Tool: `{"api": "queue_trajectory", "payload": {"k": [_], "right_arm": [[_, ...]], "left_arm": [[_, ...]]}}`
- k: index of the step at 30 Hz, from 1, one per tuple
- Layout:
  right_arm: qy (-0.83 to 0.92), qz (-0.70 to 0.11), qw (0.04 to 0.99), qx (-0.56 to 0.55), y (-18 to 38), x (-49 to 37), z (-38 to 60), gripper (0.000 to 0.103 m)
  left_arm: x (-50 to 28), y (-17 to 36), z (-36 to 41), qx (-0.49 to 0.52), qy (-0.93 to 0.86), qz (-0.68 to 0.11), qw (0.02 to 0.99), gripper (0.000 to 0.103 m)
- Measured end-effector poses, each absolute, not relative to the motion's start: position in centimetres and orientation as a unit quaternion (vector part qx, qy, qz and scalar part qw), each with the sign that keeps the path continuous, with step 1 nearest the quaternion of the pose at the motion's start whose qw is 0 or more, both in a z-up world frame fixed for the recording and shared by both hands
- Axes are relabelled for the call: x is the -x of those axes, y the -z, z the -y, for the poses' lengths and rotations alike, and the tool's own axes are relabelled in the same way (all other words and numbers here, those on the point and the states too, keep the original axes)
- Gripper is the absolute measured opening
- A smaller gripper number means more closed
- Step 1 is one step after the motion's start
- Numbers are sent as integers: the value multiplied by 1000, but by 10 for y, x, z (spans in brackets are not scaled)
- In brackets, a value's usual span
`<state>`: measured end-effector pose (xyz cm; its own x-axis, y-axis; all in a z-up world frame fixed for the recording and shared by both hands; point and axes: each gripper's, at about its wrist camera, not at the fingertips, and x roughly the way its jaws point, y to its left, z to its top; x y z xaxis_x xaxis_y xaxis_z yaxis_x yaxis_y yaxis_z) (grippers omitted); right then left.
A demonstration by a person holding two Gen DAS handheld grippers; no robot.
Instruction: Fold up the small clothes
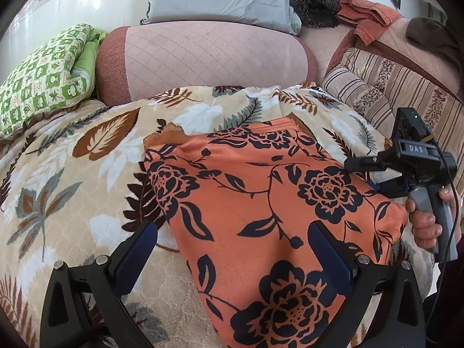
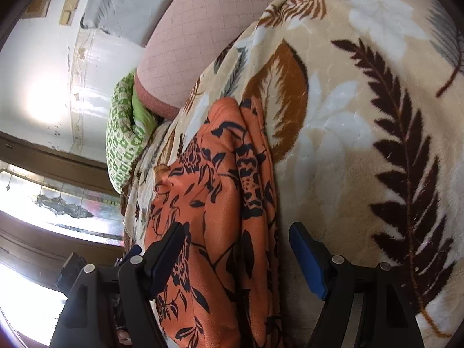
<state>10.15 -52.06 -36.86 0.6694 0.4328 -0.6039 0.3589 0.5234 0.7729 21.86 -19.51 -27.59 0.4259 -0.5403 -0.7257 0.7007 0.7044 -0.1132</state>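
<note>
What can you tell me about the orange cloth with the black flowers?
The orange cloth is a soft, thin-looking fabric printed with black roses, leaves and curling stems. It looks folded into a rough rectangle, with layered edges showing in the right wrist view. It lies flat on the beige leaf-patterned blanket, touching it underneath. The left hand-held gripper hangs open over its near end, and the right hand-held gripper stands open over its folded side edge. Neither is pinching it.
</note>
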Motion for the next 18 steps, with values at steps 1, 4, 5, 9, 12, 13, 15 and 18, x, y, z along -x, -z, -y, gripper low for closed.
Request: {"api": "queue_trajectory", "payload": {"k": [1, 4, 5, 9, 12, 13, 15, 18], "right_arm": [[-27, -412, 772, -484, 369, -103, 519, 78], [-29, -421, 769, -479, 373, -105, 516, 78], [-31, -425, 765, -482, 376, -106, 516, 79], [-39, -422, 757, -497, 382, -109, 516, 80], [-41, -423, 759, -493, 383, -112, 513, 81], [-43, -422, 761, -491, 383, -112, 512, 81], [-48, -422, 762, -489, 383, -115, 507, 81], [-65, -423, 766, -480, 383, -120, 494, 81]], "left_arm": [[-219, 277, 196, -102, 371, -389, 837, 103], [-224, 282, 201, -95, 376, -402, 830, 103], [-225, 285, 203, -93, 377, -407, 827, 103], [-230, 294, 208, -90, 376, -423, 819, 103], [-233, 299, 210, -85, 375, -430, 817, 103], [-234, 301, 211, -80, 375, -433, 816, 103], [-236, 303, 211, -74, 377, -439, 813, 103], [-238, 305, 210, -60, 383, -444, 808, 103]]}}
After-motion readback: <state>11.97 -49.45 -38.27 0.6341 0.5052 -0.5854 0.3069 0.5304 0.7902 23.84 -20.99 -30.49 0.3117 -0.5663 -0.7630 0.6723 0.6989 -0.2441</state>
